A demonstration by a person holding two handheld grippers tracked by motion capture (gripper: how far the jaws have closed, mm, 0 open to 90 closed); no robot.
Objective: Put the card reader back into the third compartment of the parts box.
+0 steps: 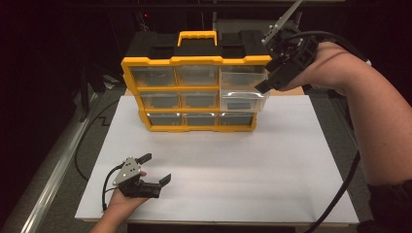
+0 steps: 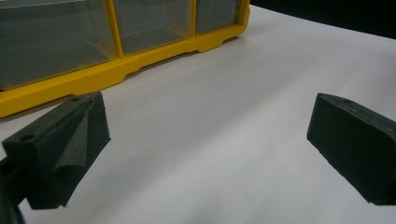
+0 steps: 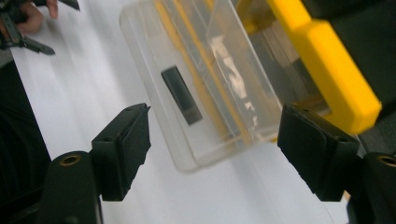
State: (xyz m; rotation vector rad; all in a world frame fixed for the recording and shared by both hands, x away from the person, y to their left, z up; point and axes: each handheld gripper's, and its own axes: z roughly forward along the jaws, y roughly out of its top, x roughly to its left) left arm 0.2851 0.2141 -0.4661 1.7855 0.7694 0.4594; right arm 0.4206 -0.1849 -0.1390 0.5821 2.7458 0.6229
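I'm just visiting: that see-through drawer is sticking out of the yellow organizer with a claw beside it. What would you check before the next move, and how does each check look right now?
1. Right claw free of the drawer: ok, its jaws stand open with nothing pressed between them.
2. Clear drawer pulled out of the yellow organizer: ok, it juts forward from the middle row on the right.
3. Dark flat item in the drawer: ok, it lies on the drawer floor.
4. Drawer safely seated on its rails: cannot tell.
5. Left claw out of the way: ok, open, low over the white board, apart from the organizer.
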